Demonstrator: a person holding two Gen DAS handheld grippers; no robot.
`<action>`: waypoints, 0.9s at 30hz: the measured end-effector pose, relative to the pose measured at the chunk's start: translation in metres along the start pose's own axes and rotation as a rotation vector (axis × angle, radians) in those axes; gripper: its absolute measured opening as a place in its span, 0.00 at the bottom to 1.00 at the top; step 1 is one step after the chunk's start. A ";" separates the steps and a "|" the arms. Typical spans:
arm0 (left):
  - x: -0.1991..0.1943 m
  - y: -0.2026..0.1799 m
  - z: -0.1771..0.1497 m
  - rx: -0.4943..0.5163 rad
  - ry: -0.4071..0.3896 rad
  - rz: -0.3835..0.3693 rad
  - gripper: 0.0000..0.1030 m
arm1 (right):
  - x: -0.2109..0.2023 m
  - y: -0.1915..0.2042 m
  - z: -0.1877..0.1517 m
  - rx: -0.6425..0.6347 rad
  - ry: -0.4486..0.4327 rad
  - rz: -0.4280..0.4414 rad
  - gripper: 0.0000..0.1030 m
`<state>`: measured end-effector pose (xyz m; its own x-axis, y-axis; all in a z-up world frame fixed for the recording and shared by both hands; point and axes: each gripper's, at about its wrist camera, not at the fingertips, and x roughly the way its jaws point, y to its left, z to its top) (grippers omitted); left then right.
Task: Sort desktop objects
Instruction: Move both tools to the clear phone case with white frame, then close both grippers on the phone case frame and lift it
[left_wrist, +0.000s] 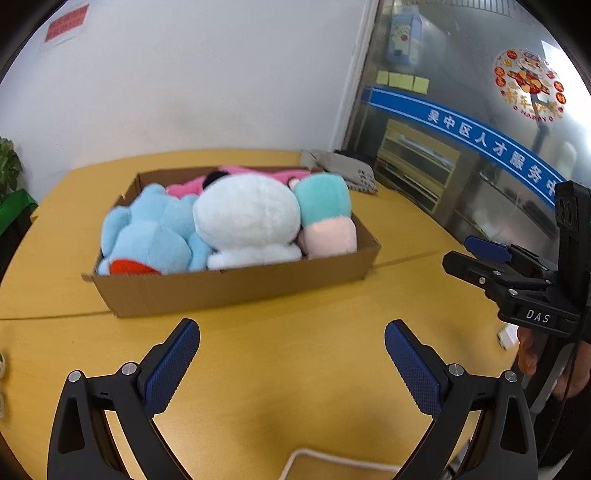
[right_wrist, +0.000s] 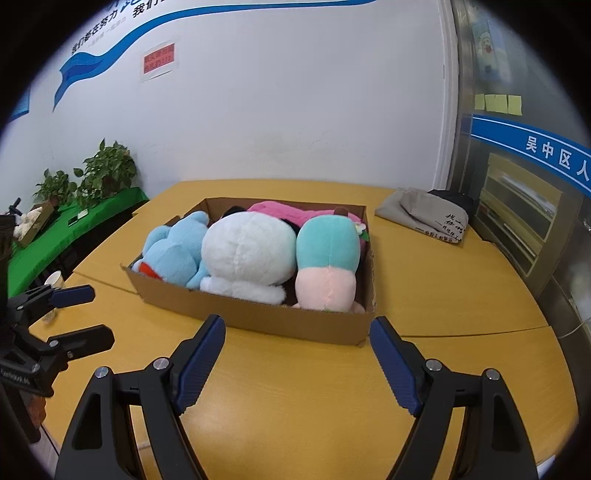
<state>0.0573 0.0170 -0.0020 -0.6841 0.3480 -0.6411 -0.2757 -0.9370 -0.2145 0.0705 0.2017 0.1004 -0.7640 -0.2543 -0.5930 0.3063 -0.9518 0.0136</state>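
Observation:
A shallow cardboard box (left_wrist: 236, 291) (right_wrist: 258, 317) sits on the yellow table, filled with plush toys: a light blue one (left_wrist: 151, 236) (right_wrist: 173, 251), a white one (left_wrist: 247, 218) (right_wrist: 247, 254), a teal and pink one (left_wrist: 325, 218) (right_wrist: 327, 266), and a pink one (left_wrist: 243, 173) (right_wrist: 280, 212) behind. My left gripper (left_wrist: 291, 336) is open and empty, just before the box. My right gripper (right_wrist: 297, 332) is open and empty, near the box's front wall. Each gripper shows at the edge of the other's view, the right (left_wrist: 476, 258) and the left (right_wrist: 92, 310).
A folded grey cloth bag (left_wrist: 343, 170) (right_wrist: 424, 214) lies at the table's far right. A glass partition (left_wrist: 480, 147) stands to the right. A paper cup (right_wrist: 55, 280) stands at the table's left edge. A green-covered table with potted plants (right_wrist: 92, 177) is at the left.

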 end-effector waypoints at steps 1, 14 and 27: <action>0.000 0.001 -0.007 0.006 0.016 -0.018 0.99 | -0.002 0.000 -0.011 -0.005 0.018 0.029 0.78; 0.049 0.011 -0.123 0.056 0.416 -0.105 0.49 | 0.010 0.054 -0.170 -0.191 0.439 0.341 0.68; 0.053 -0.015 -0.140 0.064 0.474 -0.027 0.08 | 0.053 0.047 -0.153 -0.313 0.370 0.187 0.29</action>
<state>0.1196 0.0454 -0.1364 -0.2968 0.3058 -0.9047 -0.3403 -0.9190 -0.1990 0.1316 0.1697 -0.0536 -0.4451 -0.2836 -0.8494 0.6170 -0.7846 -0.0614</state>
